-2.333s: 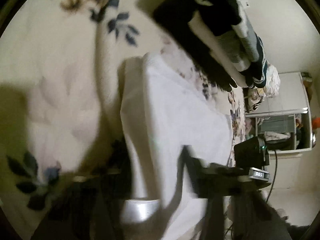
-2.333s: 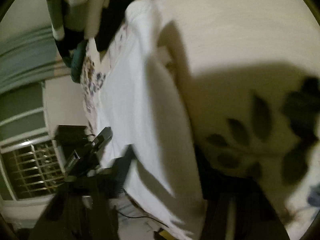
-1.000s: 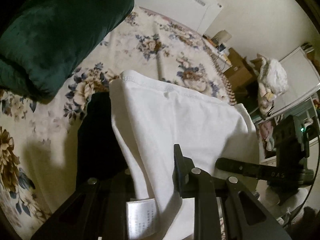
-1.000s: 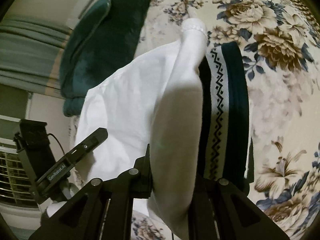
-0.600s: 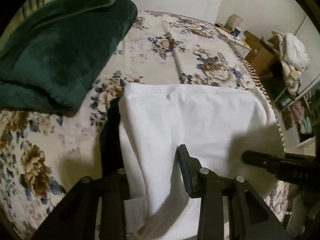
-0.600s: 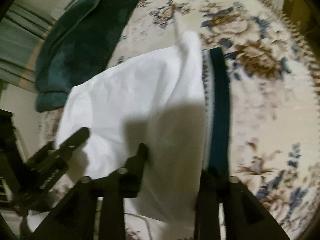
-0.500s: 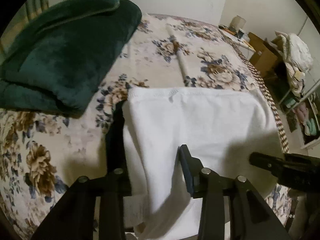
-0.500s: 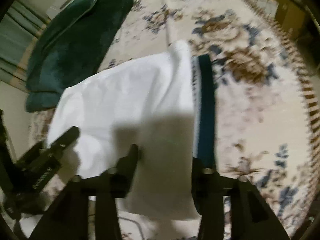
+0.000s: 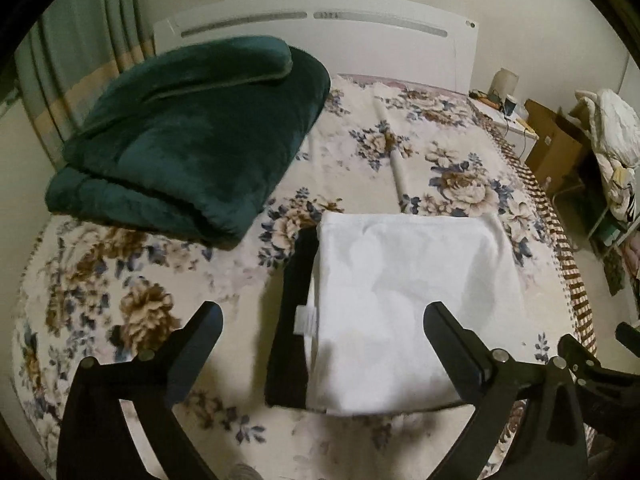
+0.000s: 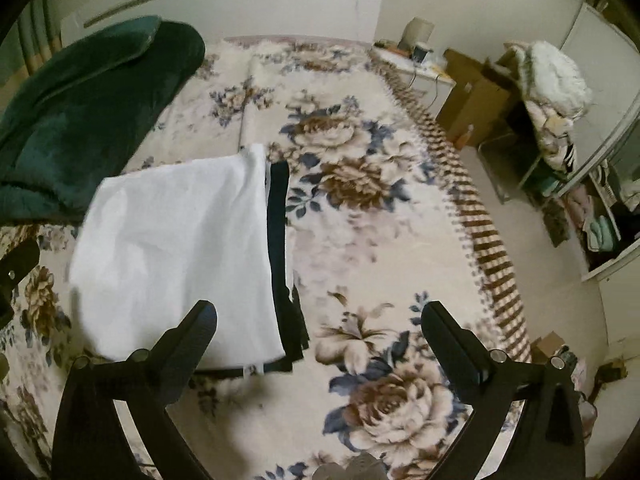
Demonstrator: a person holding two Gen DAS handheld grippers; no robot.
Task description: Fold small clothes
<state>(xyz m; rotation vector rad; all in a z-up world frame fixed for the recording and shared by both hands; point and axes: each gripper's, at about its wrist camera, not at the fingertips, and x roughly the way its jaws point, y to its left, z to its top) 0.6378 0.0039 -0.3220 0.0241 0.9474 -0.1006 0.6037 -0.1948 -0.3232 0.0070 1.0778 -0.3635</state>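
Note:
A folded white garment lies flat on the floral bedspread, on top of a dark folded garment that sticks out along its left side. In the right wrist view the white garment lies left of centre, with the dark garment showing along its right edge. My left gripper is open and empty, raised above the near edge of the pile. My right gripper is open and empty, to the right of the pile.
A folded dark green blanket sits at the back left of the bed, near the white headboard. The bed's fringed right edge drops to the floor. Cardboard boxes and a rack of clothes stand at the right.
Both grippers have opened and let go of the white garment, which now lies flat on the dark one. Both have pulled back and up from the pile.

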